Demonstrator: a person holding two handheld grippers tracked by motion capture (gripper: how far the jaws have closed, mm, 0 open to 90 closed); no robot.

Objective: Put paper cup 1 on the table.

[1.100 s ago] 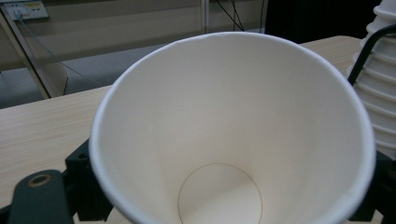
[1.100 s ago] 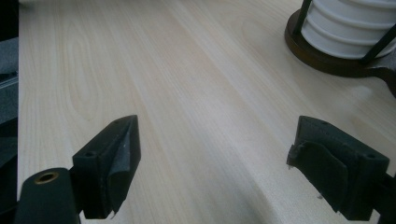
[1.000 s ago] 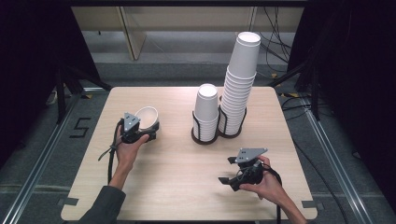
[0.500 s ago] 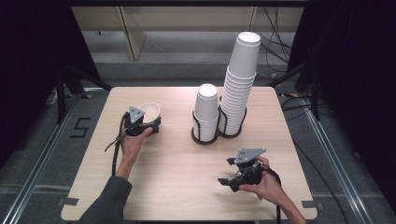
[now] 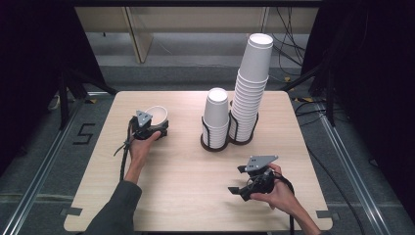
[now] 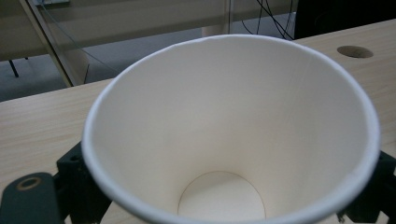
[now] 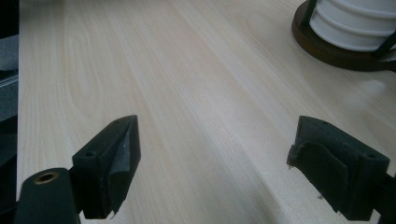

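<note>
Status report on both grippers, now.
Left gripper shut on white paper cup, open end up. Right gripper open over bare wooden table. Nothing blocking.

cup point(image 5: 157, 114) left of cup stacks point(image 5: 235, 110)

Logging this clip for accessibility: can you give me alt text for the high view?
A person's left gripper holds a single white paper cup above a wooden table, mouth towards the camera. Two stacks of upside-down cups, one short and one tall, stand in black holders mid-table, while the right gripper rests open near the front edge.
</note>
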